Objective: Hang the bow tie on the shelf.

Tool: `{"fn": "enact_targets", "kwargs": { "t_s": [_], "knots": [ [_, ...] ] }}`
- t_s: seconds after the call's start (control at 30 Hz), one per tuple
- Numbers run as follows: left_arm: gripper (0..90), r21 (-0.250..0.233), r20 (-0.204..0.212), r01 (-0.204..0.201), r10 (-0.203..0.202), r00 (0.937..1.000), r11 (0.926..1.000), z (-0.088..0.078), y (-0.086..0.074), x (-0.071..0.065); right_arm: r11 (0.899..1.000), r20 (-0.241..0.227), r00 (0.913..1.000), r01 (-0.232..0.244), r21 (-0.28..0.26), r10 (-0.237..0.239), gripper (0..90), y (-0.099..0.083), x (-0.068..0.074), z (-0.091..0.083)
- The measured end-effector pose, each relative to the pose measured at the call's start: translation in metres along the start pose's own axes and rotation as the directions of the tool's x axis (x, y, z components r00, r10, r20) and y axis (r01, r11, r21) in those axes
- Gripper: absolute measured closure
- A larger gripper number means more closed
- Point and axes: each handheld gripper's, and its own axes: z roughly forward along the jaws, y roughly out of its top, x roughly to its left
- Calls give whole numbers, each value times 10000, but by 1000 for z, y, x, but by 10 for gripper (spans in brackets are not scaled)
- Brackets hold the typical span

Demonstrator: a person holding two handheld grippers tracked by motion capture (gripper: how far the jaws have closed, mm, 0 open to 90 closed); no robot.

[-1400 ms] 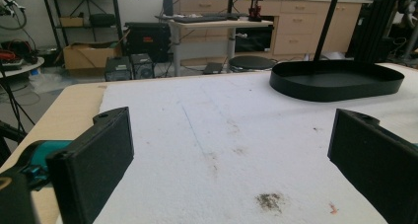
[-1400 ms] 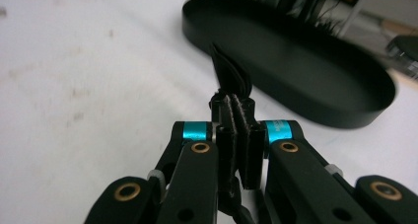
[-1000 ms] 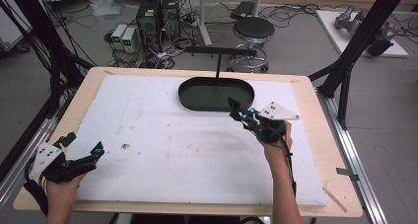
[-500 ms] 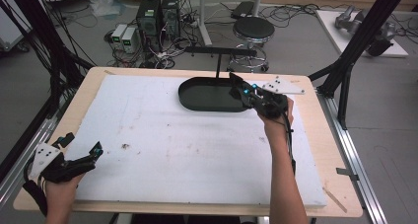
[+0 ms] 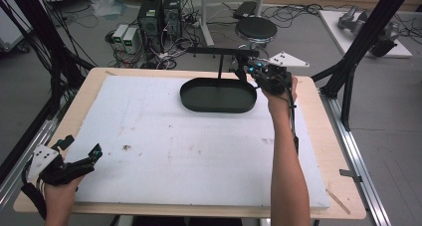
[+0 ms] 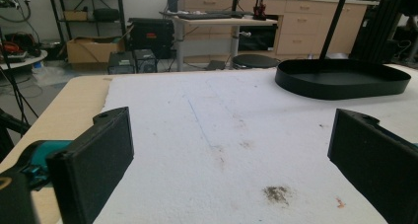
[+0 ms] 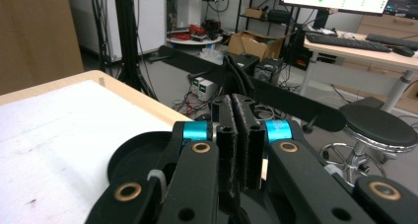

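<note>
Since the earlier frame our right gripper (image 5: 246, 69), jaws closed on nothing, has moved up-frame past the far right rim of the black tray (image 5: 218, 95) at upper centre. Our left gripper (image 5: 79, 154) rests wide open at the lower left, with bare white foam board (image 5: 199, 151) between them.

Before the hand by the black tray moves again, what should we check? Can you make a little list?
1. Right gripper jaws: pressed shut with nothing between them, as the right gripper view shows. Ok.
2. Left gripper jaws: wide apart and holding nothing, seen in the left gripper view. Ok.
3. Black oval metal tray: lying flat on the white foam sheet, nothing inside it. Ok.
4. Thin black post with a crossbar standing at the tray's far side: very close to the right gripper, so a bump is possible. Not ok.
5. Whether the right gripper touches that crossbar: cannot tell.
6. Small dark crumbs on the foam: far from both grippers. Ok.
</note>
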Motion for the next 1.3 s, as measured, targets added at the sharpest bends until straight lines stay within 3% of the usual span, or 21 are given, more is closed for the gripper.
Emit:
{"fn": "enact_targets", "kwargs": {
  "t_s": [0.17, 0.73, 0.8, 1.0, 1.03, 1.3],
  "knots": [
    [39, 63, 27, -12, 12, 10000, 10000, 0, -1, -1, 9999, -33, 9999, -137, 96, 138, 883, 2, -16, 15],
    [39, 343, 0, -45, 45, 10000, 9994, 2, -5, -2, 9976, 189, 9980, -616, 319, 611, 883, 0, -44, 39],
    [39, 333, -8, -46, 47, 10000, 9994, 2, -5, -1, 9983, 374, 9979, -536, 250, 526, 883, 1, -46, 41],
    [39, 291, -33, -23, 24, 10000, 9996, 1, -5, -1, 9947, 889, 9920, -934, 437, 893, 883, -8, -60, 48],
    [39, 300, -33, -20, 21, 10000, 9995, 1, -6, -1, 9917, 1041, 9879, -1200, 471, 1146, 883, -12, -64, 49],
    [39, 385, 14, -19, 18, 10000, 9993, 4, -7, -3, 9893, 1679, 9791, -1282, 690, 1151, 879, -19, -69, 55]
  ]
}}
